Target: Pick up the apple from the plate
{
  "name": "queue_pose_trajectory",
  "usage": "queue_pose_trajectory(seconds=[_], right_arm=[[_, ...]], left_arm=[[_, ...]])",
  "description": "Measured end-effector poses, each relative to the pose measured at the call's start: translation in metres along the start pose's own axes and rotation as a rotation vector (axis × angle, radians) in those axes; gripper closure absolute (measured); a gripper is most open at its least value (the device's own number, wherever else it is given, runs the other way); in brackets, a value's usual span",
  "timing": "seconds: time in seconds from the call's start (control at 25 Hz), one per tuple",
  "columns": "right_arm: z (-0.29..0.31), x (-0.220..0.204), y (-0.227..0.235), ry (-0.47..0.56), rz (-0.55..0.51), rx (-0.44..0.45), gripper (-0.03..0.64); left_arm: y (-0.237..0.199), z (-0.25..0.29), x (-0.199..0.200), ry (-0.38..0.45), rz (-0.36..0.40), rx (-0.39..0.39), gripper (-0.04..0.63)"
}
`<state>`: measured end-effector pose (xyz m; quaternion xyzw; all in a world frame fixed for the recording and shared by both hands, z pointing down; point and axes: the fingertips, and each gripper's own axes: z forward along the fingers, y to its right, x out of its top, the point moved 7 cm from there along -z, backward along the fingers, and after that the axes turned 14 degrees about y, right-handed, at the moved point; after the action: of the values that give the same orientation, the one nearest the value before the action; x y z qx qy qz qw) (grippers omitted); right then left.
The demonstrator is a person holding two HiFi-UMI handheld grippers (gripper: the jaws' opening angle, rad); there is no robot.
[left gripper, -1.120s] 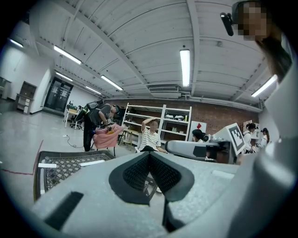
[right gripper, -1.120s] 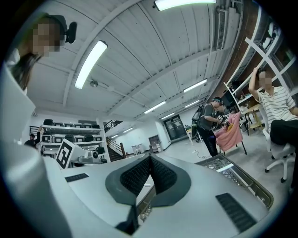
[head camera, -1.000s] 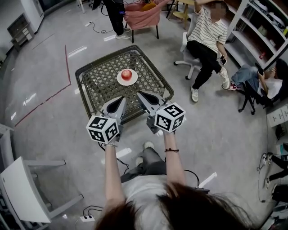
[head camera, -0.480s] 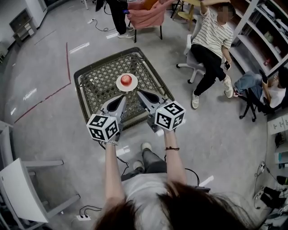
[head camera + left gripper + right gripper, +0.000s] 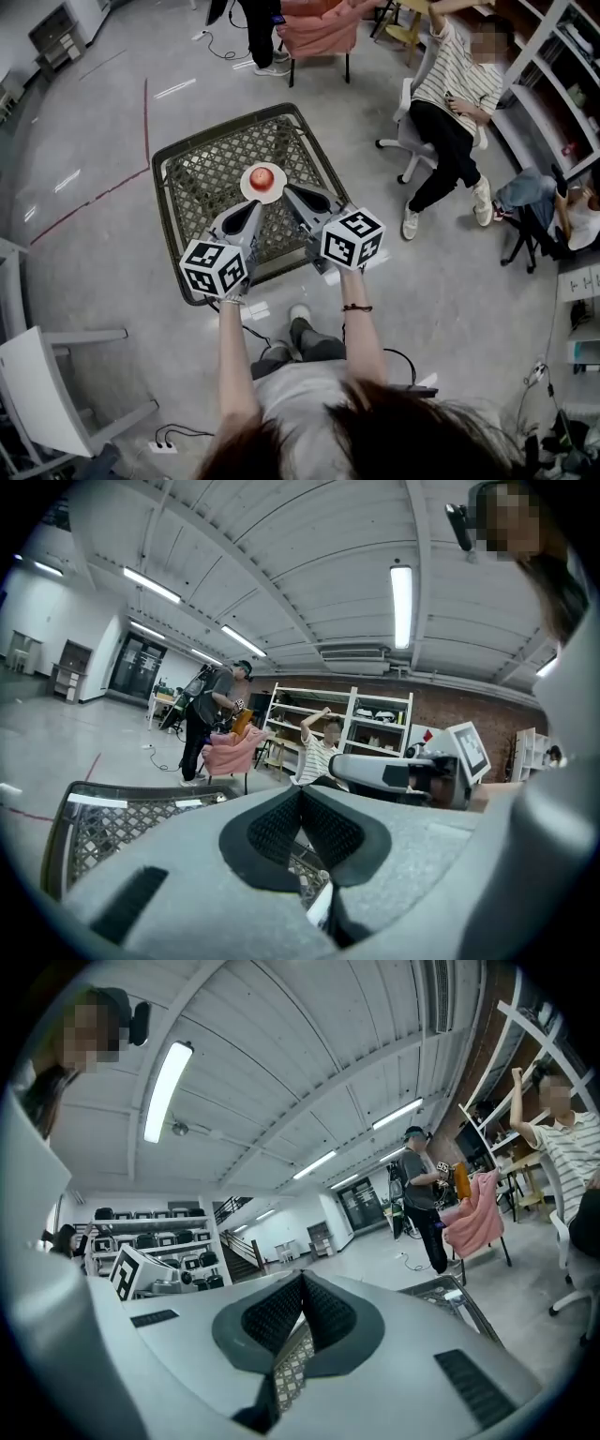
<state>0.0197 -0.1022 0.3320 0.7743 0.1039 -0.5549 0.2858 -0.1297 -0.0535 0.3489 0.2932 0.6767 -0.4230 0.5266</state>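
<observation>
Red apple (image 5: 263, 174) on plate (image 5: 249, 191), mid mesh counter (image 5: 202, 173). L gripper (image 5: 251, 208) & R gripper (image 5: 292, 195) hover near plate; both jaws closed, nothing btwn them.

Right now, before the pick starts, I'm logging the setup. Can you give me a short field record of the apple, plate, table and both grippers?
apple: red, on the plate, untouched
plate: white, round, near the table's middle
table: dark frame, lattice top
left gripper: shut, empty, above the table's near side, short of the plate
right gripper: shut, empty, tip beside the plate's near-right edge
task state: apple not yet picked up
</observation>
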Motion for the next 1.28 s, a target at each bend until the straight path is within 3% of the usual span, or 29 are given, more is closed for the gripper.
queue_pose_trajectory(seconds=[0.8, 1.28], right_arm=[[0.04, -0.018, 0.039, -0.058, 0.051, 0.019, 0.607], [0.068, -0.049, 0.075, -0.12, 0.08, -0.01, 0.607]], left_arm=[[-0.043, 0.026, -0.011, -0.006, -0.004, 0.1, 0.584], [-0.077, 0.052, -0.043, -0.097, -0.042, 0.099, 0.584]])
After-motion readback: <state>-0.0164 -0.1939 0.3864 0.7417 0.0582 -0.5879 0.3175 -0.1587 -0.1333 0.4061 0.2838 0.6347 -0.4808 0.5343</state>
